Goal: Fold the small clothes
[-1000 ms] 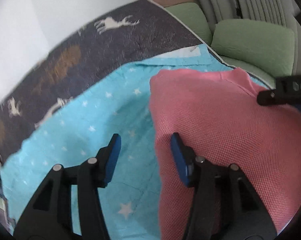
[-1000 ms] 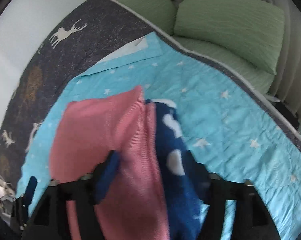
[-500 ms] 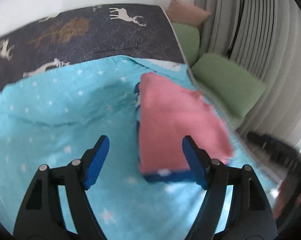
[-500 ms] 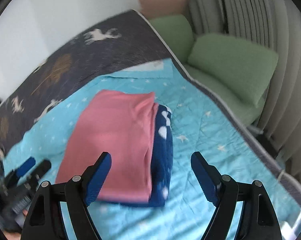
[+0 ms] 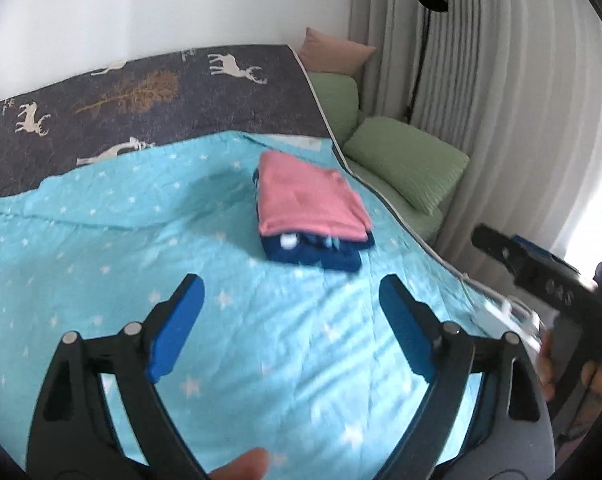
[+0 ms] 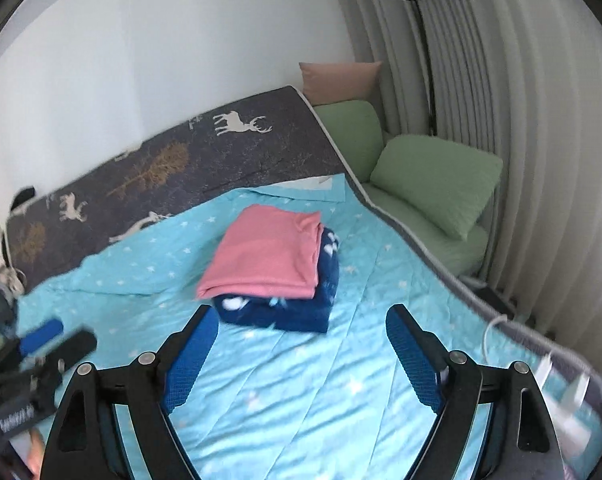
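Observation:
A folded pink garment (image 5: 309,204) (image 6: 267,256) lies on top of a folded navy garment (image 5: 313,254) (image 6: 285,310) with white marks, stacked on the turquoise star blanket (image 5: 149,240) (image 6: 341,380). My left gripper (image 5: 291,306) hangs well back from the stack, its jaws still opening, with only blanket between the blue pads. My right gripper (image 6: 301,338) is likewise pulled back, jaws opening, nothing between them. The right gripper's body shows at the right edge of the left wrist view, and the left one at the lower left of the right wrist view.
A dark deer-print blanket (image 5: 149,92) (image 6: 205,160) covers the far side of the bed. Green cushions (image 5: 405,160) (image 6: 433,180) and a pink pillow (image 5: 333,52) line the right side by grey curtains (image 6: 521,120). A white cable and plug (image 6: 557,368) lie at the bed's right edge.
Both grippers have let go of the pink garment and drawn back and up from the stack. Their jaws have spread wider. The pink garment now rests folded on the navy one.

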